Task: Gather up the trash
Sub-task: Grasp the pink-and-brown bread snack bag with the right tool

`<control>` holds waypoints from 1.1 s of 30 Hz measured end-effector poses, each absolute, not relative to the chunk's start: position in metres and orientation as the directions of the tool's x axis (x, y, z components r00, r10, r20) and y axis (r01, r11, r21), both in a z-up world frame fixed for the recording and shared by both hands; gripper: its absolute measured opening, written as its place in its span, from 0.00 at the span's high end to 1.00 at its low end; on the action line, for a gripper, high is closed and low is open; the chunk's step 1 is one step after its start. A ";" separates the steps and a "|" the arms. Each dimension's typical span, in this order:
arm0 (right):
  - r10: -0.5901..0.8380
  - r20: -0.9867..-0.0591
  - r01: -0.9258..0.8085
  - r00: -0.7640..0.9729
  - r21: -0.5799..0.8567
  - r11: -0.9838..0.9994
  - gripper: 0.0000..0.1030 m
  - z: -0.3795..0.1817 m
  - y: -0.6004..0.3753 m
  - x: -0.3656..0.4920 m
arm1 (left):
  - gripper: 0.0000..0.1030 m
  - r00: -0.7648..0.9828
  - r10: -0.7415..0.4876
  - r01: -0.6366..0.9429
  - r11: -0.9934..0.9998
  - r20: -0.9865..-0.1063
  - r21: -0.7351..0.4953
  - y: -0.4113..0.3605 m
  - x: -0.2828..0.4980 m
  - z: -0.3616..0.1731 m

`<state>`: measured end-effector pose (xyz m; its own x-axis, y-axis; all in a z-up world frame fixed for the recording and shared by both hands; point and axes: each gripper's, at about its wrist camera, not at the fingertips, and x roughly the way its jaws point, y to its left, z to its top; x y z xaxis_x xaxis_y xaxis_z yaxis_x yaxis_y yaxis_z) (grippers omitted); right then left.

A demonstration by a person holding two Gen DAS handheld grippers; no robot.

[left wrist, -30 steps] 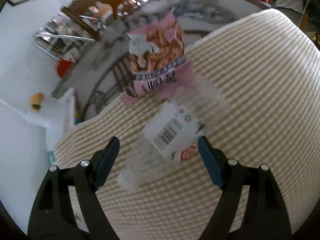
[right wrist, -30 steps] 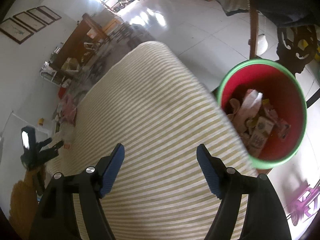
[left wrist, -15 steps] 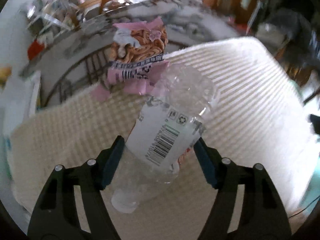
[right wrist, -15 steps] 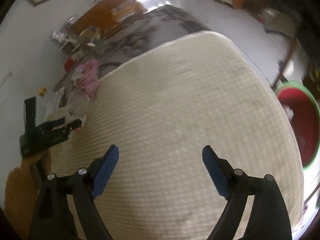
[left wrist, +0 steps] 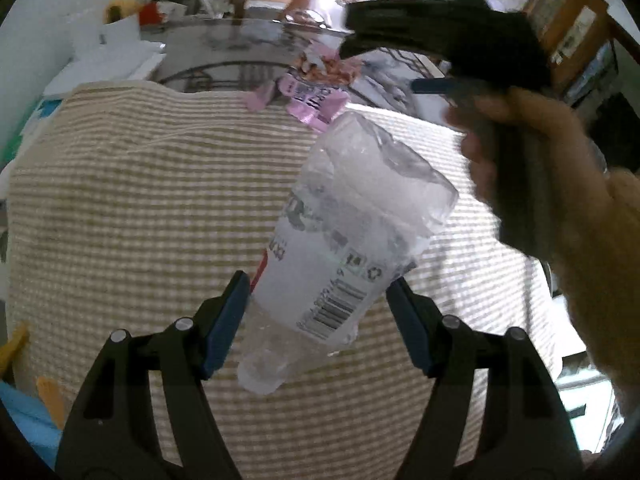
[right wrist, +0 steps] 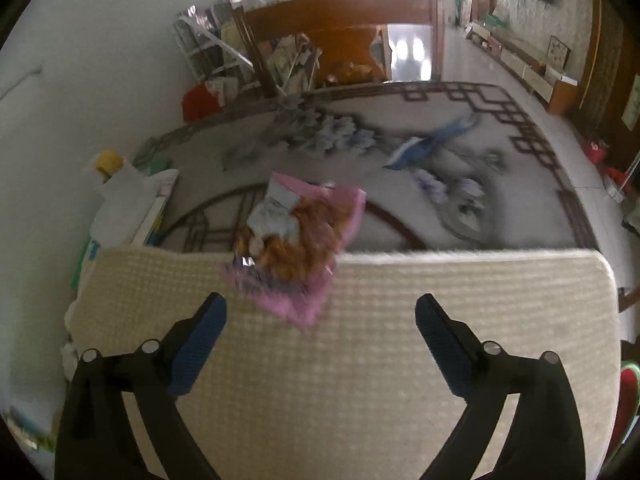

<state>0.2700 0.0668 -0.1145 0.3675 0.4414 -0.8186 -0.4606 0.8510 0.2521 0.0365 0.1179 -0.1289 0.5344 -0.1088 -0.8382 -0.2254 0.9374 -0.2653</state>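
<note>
Here the left gripper (left wrist: 316, 312) pinches a crushed clear plastic bottle (left wrist: 340, 248) at lower centre of the left view, above the striped cushion (left wrist: 140, 200); the right gripper (right wrist: 320, 336) has its jaws opening, nothing between them, at lower centre of its view; the pink snack wrapper (right wrist: 296, 240) lies at centre, on the cushion's far edge.

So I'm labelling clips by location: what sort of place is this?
Probably a lived-in home: a patterned rug, wooden furniture, cluttered shelves, and a cushioned checked surface holding trash.
</note>
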 end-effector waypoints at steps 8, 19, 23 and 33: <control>0.414 -0.869 -0.345 0.272 0.314 0.885 0.08 -0.154 0.115 0.315 | 0.35 0.531 -0.104 -0.322 0.893 -0.841 -0.313 0.133 0.018 -0.133; 0.506 -0.818 -0.386 0.272 0.389 0.836 0.44 -0.125 0.071 0.299 | 0.35 0.540 -0.114 -0.358 0.866 -0.834 -0.350 0.142 0.017 -0.138; 0.540 -0.790 -0.443 0.291 0.389 0.808 0.44 -0.102 0.027 0.271 | 0.35 0.552 -0.131 -0.339 0.867 -0.823 -0.365 0.147 0.032 -0.139; 0.536 -0.773 -0.445 0.339 0.370 0.815 0.43 -0.095 -0.077 0.145 | 0.31 0.534 -0.131 -0.296 0.896 -0.835 -0.330 0.140 0.068 -0.146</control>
